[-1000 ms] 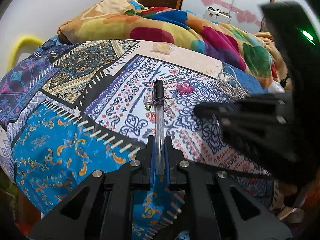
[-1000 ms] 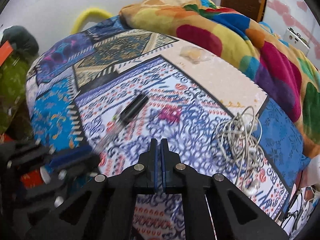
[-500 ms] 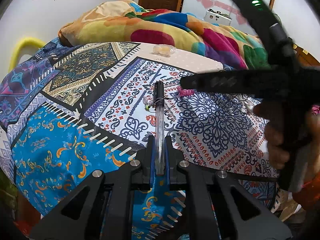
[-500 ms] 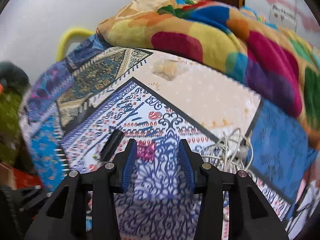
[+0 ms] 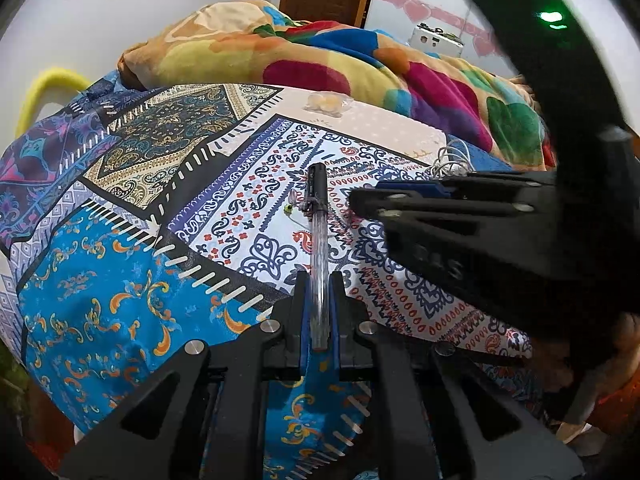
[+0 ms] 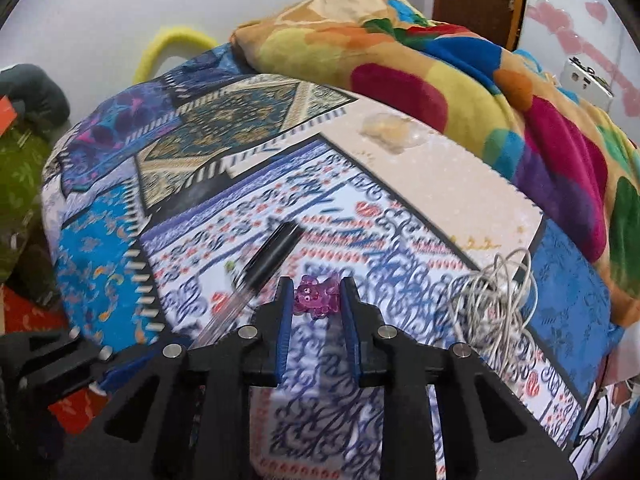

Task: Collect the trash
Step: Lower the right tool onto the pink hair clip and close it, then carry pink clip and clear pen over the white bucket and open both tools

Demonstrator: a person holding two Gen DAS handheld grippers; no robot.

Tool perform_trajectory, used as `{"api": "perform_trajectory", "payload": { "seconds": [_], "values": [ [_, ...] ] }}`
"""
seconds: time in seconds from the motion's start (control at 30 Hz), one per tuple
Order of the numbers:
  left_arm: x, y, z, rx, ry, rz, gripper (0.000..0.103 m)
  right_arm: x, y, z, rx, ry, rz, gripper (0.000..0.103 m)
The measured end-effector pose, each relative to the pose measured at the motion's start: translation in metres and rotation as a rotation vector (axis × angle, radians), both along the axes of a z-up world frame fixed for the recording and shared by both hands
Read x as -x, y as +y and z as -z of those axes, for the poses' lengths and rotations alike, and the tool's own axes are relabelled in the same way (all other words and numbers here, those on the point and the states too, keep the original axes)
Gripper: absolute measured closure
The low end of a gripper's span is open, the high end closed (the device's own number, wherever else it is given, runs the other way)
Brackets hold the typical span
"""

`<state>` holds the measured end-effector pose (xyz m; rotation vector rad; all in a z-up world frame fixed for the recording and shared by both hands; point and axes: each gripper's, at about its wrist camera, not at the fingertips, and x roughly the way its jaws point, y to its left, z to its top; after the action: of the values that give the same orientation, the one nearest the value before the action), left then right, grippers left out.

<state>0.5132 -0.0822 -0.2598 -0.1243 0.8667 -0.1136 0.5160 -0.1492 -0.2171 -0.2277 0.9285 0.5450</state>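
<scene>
My left gripper is shut on a clear pen with a black cap, which sticks out forward over the patterned bedspread. In the right wrist view the pen is a blurred streak, with the left gripper at the lower left. My right gripper has its jaws closing, and the pads press on a small purple plastic piece at the fingertips. The piece looks sharp while the cloth under it is blurred. From the left wrist the right gripper reaches in from the right; the purple piece is hidden there.
A clear bag with yellowish contents lies on the beige patch further back. A tangle of white cable sits to the right. A bright multicoloured blanket is heaped along the far side. A tiny green bit lies beside the pen.
The right gripper was shut and empty, then opened around the purple piece, and now pinches it. In the left wrist view it shifted across the right side. The left gripper and pen stayed put.
</scene>
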Motion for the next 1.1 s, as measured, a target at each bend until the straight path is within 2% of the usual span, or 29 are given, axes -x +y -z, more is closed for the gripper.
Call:
{"api": "perform_trajectory", "payload": {
  "seconds": [0.2,0.3,0.4,0.6,0.73,0.87,1.1],
  "values": [
    [0.000,-0.006,0.001,-0.052,-0.016,-0.004,0.095,0.015,-0.006,-0.002,-0.022,0.036,-0.031,0.087],
    [-0.001,-0.006,0.001,-0.058,-0.018,-0.006,0.095,0.015,-0.011,-0.002,-0.018,0.030,-0.018,0.087],
    [-0.001,-0.006,0.001,-0.059,-0.016,-0.010,0.095,0.014,-0.021,0.001,-0.040,0.062,-0.012,0.087],
    [-0.005,-0.012,0.002,-0.106,-0.023,-0.021,0.095,0.031,-0.034,0.001,-0.054,0.091,-0.038,0.087],
    [-0.008,-0.011,0.001,-0.094,-0.016,-0.038,0.095,0.042,-0.040,0.001,-0.051,0.099,-0.039,0.087],
    [-0.009,-0.010,0.001,-0.095,-0.005,-0.036,0.095,0.035,-0.052,-0.004,-0.052,0.084,0.028,0.087],
    [-0.006,0.011,-0.010,-0.030,0.021,-0.082,0.096,0.027,-0.083,-0.024,-0.073,0.049,0.130,0.087]
  ]
}}
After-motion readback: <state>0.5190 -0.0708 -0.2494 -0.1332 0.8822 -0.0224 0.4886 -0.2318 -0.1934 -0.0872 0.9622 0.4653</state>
